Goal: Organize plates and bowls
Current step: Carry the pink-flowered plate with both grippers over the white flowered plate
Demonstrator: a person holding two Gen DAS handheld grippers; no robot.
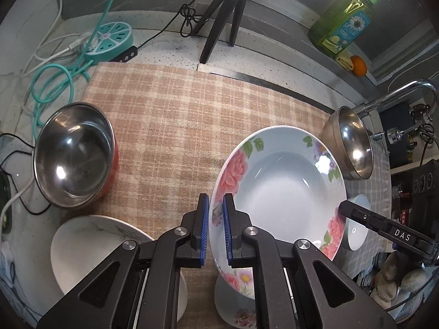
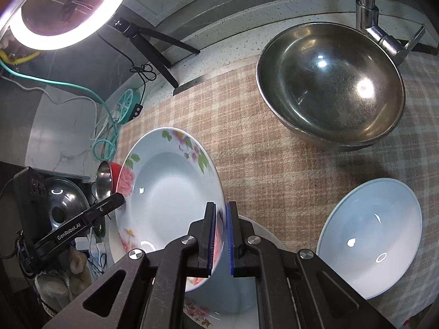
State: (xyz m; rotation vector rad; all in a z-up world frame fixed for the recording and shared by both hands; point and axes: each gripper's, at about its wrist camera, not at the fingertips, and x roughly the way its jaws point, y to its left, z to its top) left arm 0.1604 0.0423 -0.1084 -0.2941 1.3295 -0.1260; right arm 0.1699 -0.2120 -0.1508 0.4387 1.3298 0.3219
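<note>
The floral plate hangs tilted above the checked cloth; left gripper and right gripper jaws clamp opposite rims; stiff, glazed, slippery, breakable.

Left gripper: matte black linkage arms, angular with triangular cut-outs.
Left pads: blue ribbed strips lining the inner faces of the jaws.
Left screws: round silver pivot heads, four in a row across the arms.
Right gripper: the same black frame (scuffed and dusty on the near arms), blue ribbed pads, silver pivots, one slotted.
Markings: white "DAS" lettering along the right gripper's side bar, seen from the left wrist; "GenRobot.AI" in white on the left gripper's side, seen from the right wrist.
</note>
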